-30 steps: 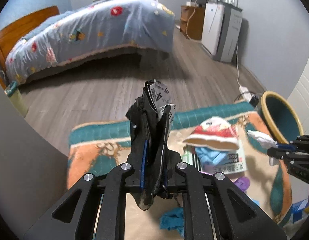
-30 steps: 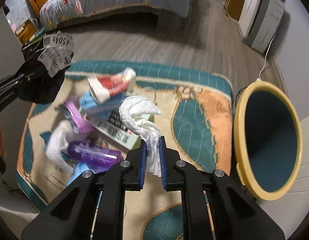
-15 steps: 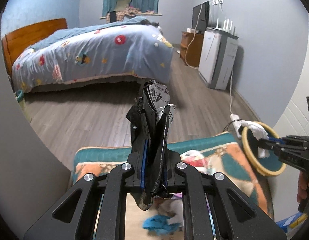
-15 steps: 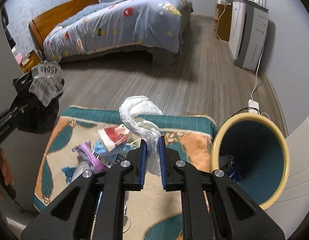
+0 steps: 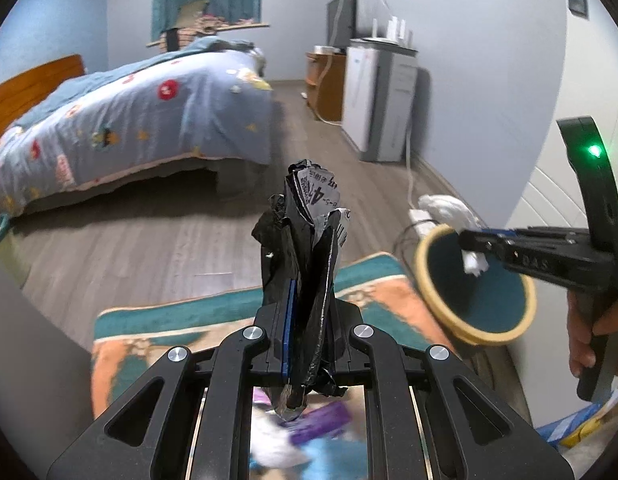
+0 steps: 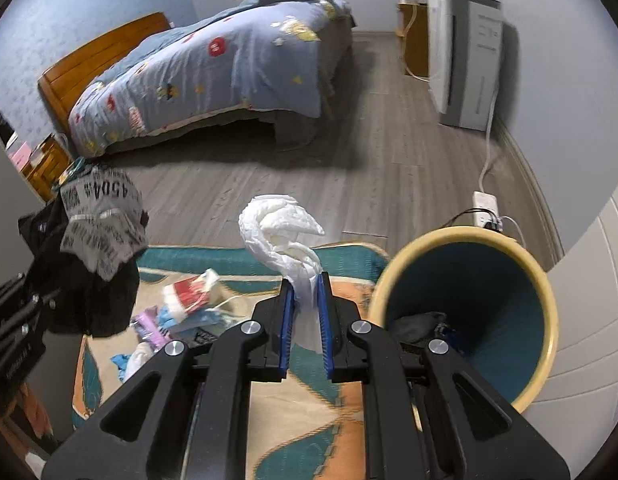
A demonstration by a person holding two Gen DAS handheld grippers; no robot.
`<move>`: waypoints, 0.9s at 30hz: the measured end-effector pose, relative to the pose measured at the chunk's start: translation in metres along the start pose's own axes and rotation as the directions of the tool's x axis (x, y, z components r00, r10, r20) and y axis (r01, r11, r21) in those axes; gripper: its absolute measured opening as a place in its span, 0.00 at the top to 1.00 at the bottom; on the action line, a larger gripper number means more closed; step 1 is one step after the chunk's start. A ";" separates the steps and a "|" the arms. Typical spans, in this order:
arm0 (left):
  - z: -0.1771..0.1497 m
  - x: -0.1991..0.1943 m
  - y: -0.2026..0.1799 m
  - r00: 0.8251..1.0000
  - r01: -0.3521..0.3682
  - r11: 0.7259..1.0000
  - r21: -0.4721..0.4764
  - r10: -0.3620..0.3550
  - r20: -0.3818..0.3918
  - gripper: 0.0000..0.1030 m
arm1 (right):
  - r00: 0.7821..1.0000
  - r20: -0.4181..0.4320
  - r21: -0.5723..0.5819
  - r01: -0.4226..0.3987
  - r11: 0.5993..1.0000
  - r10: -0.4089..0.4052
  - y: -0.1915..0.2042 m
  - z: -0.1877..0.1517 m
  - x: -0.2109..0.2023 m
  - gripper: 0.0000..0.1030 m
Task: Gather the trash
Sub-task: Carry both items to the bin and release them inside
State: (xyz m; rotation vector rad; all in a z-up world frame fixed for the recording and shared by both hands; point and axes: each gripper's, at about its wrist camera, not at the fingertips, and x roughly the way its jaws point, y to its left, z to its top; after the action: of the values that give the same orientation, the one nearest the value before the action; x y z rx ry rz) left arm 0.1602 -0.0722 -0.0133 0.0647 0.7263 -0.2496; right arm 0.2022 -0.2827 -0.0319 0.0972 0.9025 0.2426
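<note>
My left gripper (image 5: 309, 292) is shut on a crumpled black plastic bag (image 5: 305, 232) with a white printed label, held up above the rug. In the right wrist view the same bag (image 6: 101, 216) hangs at the left. My right gripper (image 6: 305, 292) is shut on a twisted white tissue (image 6: 277, 224). Just right of it lies a yellow-rimmed bin (image 6: 461, 234) with a teal inside and dark trash at the bottom. From the left wrist view the right gripper (image 5: 469, 240) holds the tissue (image 5: 445, 206) over the bin's (image 5: 475, 332) far rim.
Loose trash lies on the patterned rug (image 6: 269, 420): a red-and-white wrapper (image 6: 189, 296), a purple packet (image 6: 149, 326) and blue scraps. A power strip (image 6: 485, 202) with cables sits behind the bin. A bed (image 6: 213, 64) and a white appliance (image 6: 465, 60) stand further off. A hand (image 5: 589, 340) grips the right handle.
Both grippers have risen from the rug with their loads still held. The right gripper has carried the tissue from beside the trash pile to the bin's mouth.
</note>
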 end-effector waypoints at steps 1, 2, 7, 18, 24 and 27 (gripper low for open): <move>0.001 0.001 -0.004 1.000 0.009 1.000 0.004 -0.009 -0.003 0.87 | 1.000 0.006 0.007 0.008 1.000 -0.008 -0.006 0.002 -0.002 0.89; 0.004 0.006 -0.012 1.000 0.025 1.000 0.011 -0.025 -0.010 0.87 | 1.000 0.014 0.016 0.015 1.000 -0.016 -0.013 0.003 -0.005 0.89; 0.012 0.019 -0.044 0.997 0.071 0.996 0.059 -0.069 -0.035 0.87 | 0.999 0.030 0.081 0.022 0.996 -0.025 -0.046 0.008 -0.013 0.89; 0.015 0.062 -0.115 0.971 0.206 0.968 0.143 -0.184 -0.151 0.87 | 0.988 -0.036 0.243 0.156 0.957 -0.152 -0.131 -0.008 0.007 0.89; 0.012 0.085 -0.143 0.953 0.263 0.953 0.147 -0.233 -0.196 0.87 | 0.981 -0.092 0.341 0.193 0.920 -0.171 -0.165 -0.028 0.021 0.89; 0.014 0.099 -0.158 0.947 0.274 0.950 0.153 -0.238 -0.217 0.87 | 0.978 -0.113 0.368 0.204 0.907 -0.174 -0.176 -0.034 0.026 0.89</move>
State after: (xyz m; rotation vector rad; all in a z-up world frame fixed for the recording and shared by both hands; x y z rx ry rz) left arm 0.2011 -0.2467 -0.0641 0.1706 0.9077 -0.5660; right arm 0.2206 -0.4474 -0.1059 0.3583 1.0219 -0.1142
